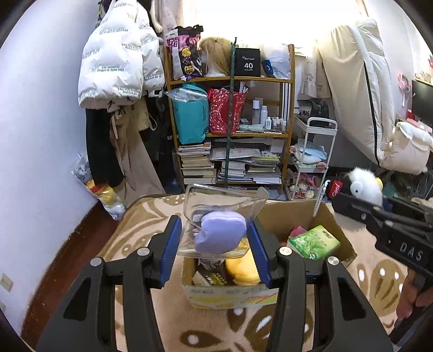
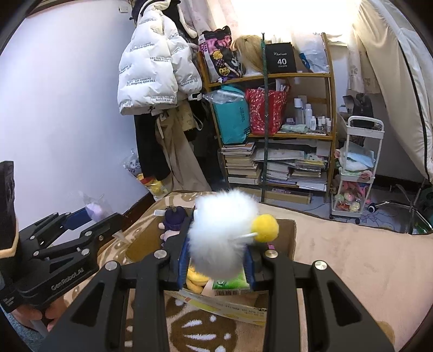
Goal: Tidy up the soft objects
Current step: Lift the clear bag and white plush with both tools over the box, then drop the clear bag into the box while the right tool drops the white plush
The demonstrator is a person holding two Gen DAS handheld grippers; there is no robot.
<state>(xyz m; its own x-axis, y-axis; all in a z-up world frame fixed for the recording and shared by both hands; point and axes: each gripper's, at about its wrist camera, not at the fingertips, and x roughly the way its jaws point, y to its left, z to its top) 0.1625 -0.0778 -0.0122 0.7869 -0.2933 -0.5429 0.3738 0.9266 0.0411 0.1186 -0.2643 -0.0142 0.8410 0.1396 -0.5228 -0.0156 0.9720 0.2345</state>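
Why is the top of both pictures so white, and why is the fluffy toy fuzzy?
Both wrist views: window light overexposes the top. Right wrist view: the white fluffy toy sits very near the lens, held by the right gripper, so it blurs; the fisheye bends the shelf.

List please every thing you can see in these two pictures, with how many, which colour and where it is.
cardboard box: one, brown, open, on the patterned rug.
tissue pack: one, green, inside the box.
yellow plush: one, inside the box.
purple pouch: one, in a clear plastic bag, held above the box.
fluffy toy: one, white with a yellow ball, held above the box.
shelf: one, wooden, holding books and bags, behind the box.
puffer jacket: one, white, hanging at the wall.
left gripper: shut on the bagged pouch.
right gripper: shut on the fluffy toy.
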